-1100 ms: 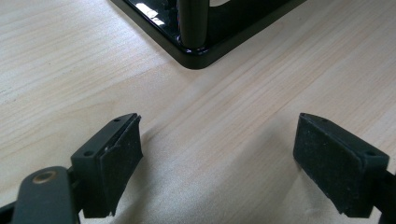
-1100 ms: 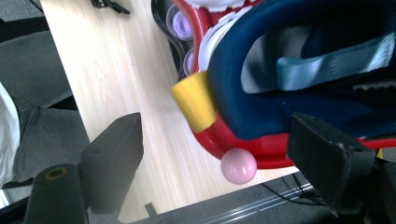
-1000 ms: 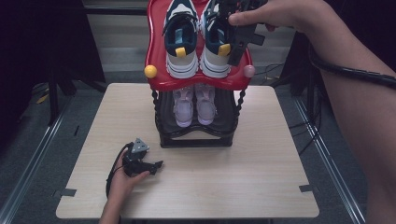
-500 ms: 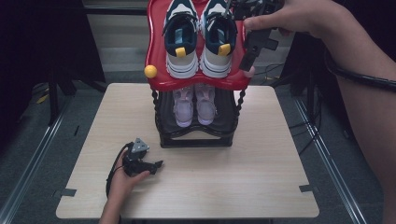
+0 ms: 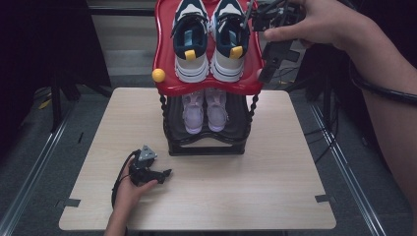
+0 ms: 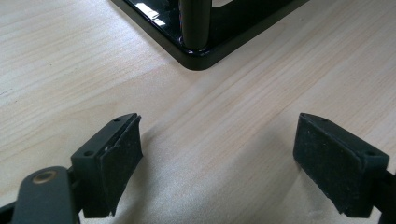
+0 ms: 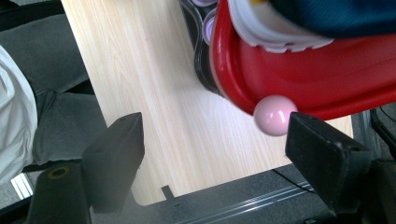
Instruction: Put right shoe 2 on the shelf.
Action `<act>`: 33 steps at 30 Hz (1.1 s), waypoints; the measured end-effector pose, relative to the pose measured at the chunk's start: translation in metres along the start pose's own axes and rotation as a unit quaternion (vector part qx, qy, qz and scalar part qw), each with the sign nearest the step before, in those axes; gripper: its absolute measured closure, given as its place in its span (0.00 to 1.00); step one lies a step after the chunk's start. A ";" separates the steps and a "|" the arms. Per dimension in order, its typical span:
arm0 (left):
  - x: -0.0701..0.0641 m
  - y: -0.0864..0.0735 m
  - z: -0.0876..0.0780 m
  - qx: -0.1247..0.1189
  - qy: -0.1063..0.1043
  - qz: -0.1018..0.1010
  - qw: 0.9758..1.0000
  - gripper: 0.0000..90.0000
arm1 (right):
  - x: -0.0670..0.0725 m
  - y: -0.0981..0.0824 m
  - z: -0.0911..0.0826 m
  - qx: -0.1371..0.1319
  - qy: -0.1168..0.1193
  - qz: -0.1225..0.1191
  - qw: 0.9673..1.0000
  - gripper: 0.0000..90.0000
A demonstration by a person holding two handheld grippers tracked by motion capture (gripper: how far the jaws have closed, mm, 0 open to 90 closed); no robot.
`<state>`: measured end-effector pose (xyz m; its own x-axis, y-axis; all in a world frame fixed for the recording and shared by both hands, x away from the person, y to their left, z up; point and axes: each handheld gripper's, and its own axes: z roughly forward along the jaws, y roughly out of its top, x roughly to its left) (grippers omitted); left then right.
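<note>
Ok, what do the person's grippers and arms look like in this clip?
Both are black two-jaw tools with blocky, matte rectangular pads. The left gripper carries a grey three-cornered plate and a black cable. A thick black cable crosses the right forearm behind the right gripper. No sleeves visible.

Both handheld grippers: matte black plastic bodies, blocky black rubber-faced jaws. Left gripper (image 5: 147, 169) has a grey three-cornered plate on top and a thin black cable. Right gripper (image 5: 269, 49) trails a thick black cable. Forearms bare, no sleeves.
</note>
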<state>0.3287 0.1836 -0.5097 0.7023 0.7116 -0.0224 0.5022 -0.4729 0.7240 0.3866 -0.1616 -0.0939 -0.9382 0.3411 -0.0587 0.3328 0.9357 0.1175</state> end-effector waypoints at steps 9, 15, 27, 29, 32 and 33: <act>0.000 0.000 0.000 0.000 0.000 0.000 1.000 0.16 | 0.007 -0.016 0.009 0.005 0.003 0.002 1.000 0.21; 0.000 0.000 0.000 0.000 0.000 0.000 1.000 0.16 | 0.014 -0.026 0.019 0.012 0.007 0.001 1.000 0.21; 0.000 0.000 0.000 0.000 0.000 0.000 1.000 0.16 | 0.024 -0.042 0.039 0.019 0.009 -0.010 1.000 0.21; 0.000 0.000 0.000 0.002 -0.001 0.000 1.000 0.16 | 0.025 -0.045 0.044 0.021 0.011 -0.009 1.000 0.21; 0.000 0.000 0.000 0.002 0.000 0.001 1.000 0.16 | 0.026 -0.049 0.049 0.021 0.011 -0.010 1.000 0.21; 0.000 0.000 0.000 0.002 -0.001 0.001 1.000 0.16 | 0.026 -0.051 0.051 0.020 0.011 -0.009 1.000 0.21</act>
<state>0.3287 0.1838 -0.5095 0.7035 0.7104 -0.0224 0.5032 -0.4756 0.7216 0.3499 -0.1958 -0.1520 -0.9459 0.3223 -0.0379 0.3188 0.9447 0.0768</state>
